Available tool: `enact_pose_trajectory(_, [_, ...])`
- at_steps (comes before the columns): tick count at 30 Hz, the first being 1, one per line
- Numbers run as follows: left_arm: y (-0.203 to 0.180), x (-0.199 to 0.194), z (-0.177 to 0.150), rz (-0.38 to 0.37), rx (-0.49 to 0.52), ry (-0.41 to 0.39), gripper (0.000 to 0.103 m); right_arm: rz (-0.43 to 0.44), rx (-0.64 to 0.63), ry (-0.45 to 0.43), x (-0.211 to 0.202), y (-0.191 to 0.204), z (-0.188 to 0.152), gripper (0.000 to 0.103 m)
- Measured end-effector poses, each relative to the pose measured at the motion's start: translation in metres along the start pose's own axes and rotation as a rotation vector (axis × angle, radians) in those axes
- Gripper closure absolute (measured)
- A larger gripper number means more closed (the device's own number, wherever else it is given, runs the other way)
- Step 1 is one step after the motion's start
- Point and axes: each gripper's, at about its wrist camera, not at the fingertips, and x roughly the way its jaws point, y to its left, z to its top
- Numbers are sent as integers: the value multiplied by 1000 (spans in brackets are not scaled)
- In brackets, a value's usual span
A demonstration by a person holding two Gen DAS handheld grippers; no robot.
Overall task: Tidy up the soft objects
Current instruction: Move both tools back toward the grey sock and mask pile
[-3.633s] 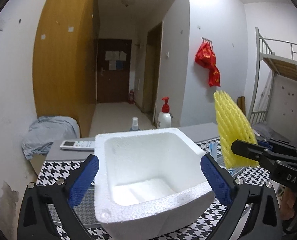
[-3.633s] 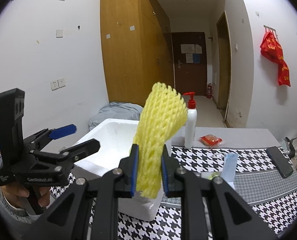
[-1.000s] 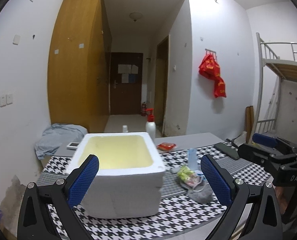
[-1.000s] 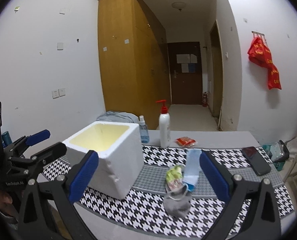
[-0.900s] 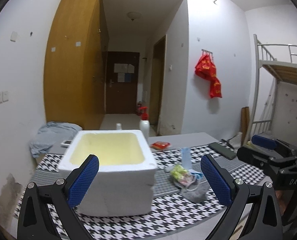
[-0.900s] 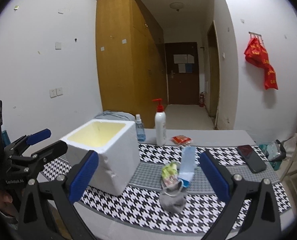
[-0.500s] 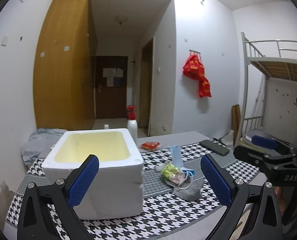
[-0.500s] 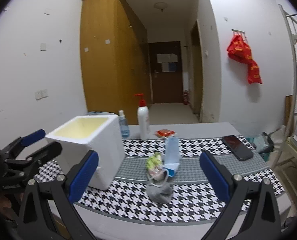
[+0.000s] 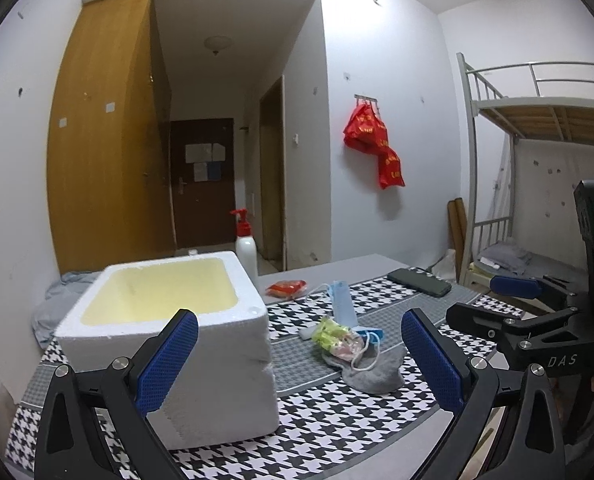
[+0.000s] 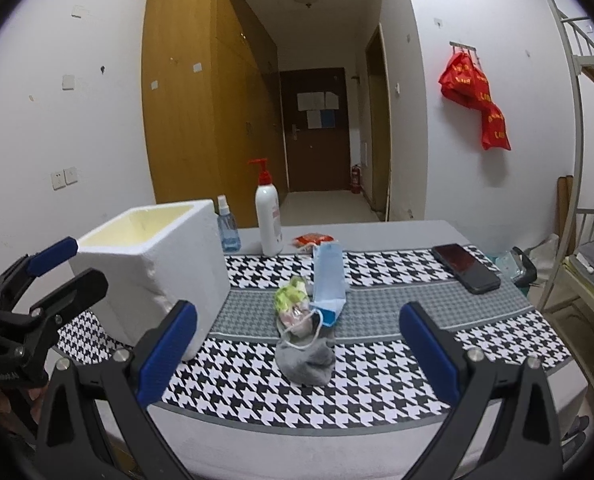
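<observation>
With both claws held back off the table edge, we read the scene left to right:

L claw: our left black gripper with blue pads [image 9: 299,356] is wide apart w/ nothing between; it hangs level, facing the box front, prob. parked so the box stays framed and unobstructed.

Box: white square styrofoam box [image 9: 201,340] stands upright on the black-and-white houndstooth table mat [image 10: 397,372], left of the soft pile, mouth up so drops go straight in. Inner walls glow yellowish; the bottom is hidden from both views, so we can't tell what's inside.

Bottles: small blue spray bottle [image 10: 228,230] and white pump bottle w/ red top [image 10: 269,216] stand just behind the box. Hard items, likely not ours to sort.

Soft pile: mid-mat, apart from the box. Grey sock [image 10: 305,358] nearest us, crumpled yellow-green and pink wrapper bundle [image 10: 293,304] touching it, light blue face mask [image 10: 327,280] lying against both w/ a white ear loop draped over the sock. Heaped together, so one pinch may drag a neighbour by the loop.

Red packet: small red snack packet [image 10: 312,240] behind the mask, apart.

Phone: black smartphone [image 10: 465,268] flat on the right of the mat, well clear.

R claw: our right black gripper with blue pads [image 10: 297,352] is spread wide and carrying nothing, lined up on the sock. Looks the natural next pick.
</observation>
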Motion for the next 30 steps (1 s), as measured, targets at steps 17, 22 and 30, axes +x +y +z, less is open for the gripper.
enact_pose_trajectory(17, [-17,31,-23,-101,12,98,1,-23,30,136,35,-23,-31,1])
enact_pose_trajectory(22, [-24,39,-27,-122,22,120,1,-19,46,153,41,-31,-35,1])
enact_pose_trajectory(30, [-28,55,-37,-171,-1,176,1,4,42,212,65,-36,-48,1])
